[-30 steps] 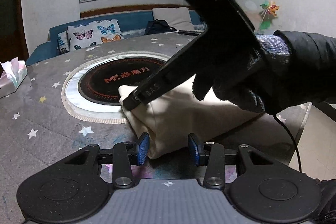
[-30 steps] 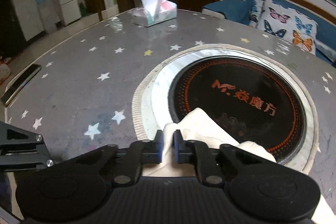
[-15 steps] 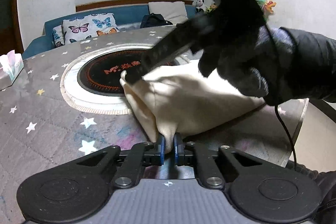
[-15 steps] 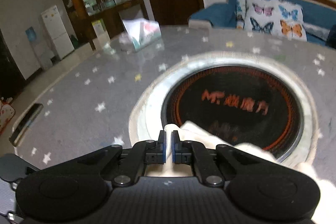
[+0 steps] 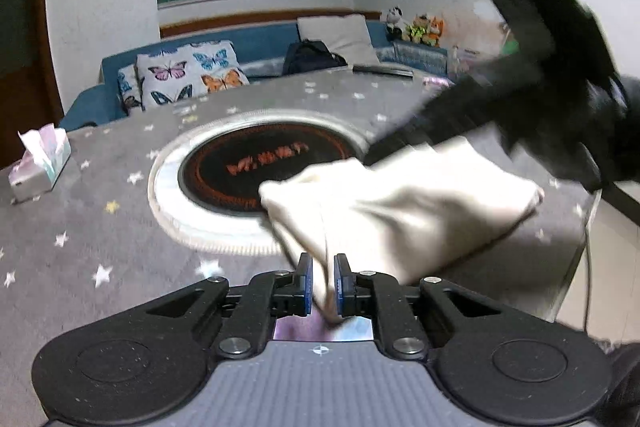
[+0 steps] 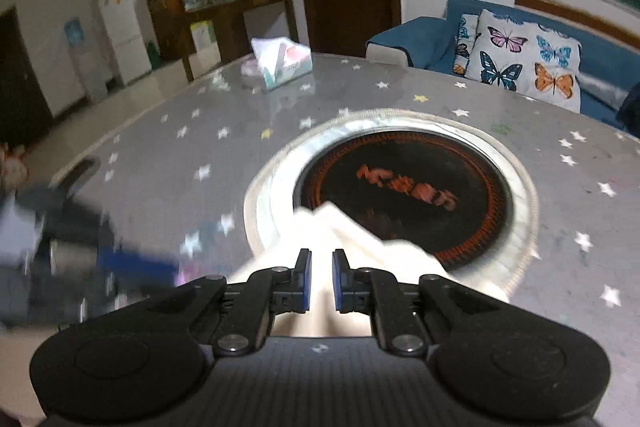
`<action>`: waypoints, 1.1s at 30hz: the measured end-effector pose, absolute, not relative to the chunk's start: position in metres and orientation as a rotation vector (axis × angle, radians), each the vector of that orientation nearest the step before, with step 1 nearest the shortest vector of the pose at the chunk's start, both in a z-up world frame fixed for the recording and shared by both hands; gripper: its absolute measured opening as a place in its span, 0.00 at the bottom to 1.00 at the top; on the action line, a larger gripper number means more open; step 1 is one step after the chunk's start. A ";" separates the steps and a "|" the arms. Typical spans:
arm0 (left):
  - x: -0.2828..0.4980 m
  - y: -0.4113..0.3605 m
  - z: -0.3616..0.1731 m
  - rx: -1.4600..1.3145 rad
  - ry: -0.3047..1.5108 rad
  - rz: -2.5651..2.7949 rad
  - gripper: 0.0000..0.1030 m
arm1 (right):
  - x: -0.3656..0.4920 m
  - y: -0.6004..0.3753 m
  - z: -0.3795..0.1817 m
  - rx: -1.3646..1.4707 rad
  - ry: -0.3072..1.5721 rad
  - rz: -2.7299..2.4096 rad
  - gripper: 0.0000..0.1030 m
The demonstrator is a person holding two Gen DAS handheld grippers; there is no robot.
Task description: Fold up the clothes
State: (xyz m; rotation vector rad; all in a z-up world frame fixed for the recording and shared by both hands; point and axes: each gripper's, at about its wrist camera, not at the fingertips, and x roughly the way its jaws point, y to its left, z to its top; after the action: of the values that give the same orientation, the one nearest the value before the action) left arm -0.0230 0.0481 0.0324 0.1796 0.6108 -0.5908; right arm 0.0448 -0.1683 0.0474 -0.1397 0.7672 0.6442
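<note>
Cream garment (image 5: pixel 404 203) is clamped by both left gripper (image 5: pixel 320 277) and right gripper (image 6: pixel 320 275).

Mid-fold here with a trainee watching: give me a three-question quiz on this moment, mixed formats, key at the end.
1. True or false: the left gripper has cream cloth between its pads.
2. Multiple choice: the cloth's far edge overlaps A) the tissue box B) the black round cooktop C) the butterfly pillow.
3. Fill in: the right gripper grips the same ____.

Key: 1 true; 2 B; 3 cloth.
</note>
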 end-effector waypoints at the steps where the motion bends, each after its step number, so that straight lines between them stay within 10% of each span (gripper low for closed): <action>1: -0.020 0.043 0.034 0.174 0.606 -0.594 0.13 | 0.039 -0.170 0.045 -0.154 0.773 0.646 0.10; 33: 0.054 -0.016 0.018 0.245 0.667 -0.551 0.13 | 0.035 -0.289 0.008 0.054 0.745 0.311 0.15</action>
State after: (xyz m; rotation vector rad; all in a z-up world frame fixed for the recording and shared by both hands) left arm 0.0542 -0.0165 0.0175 0.2445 0.6669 -0.5512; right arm 0.0346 -0.2887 0.0076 0.0536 0.7446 0.3110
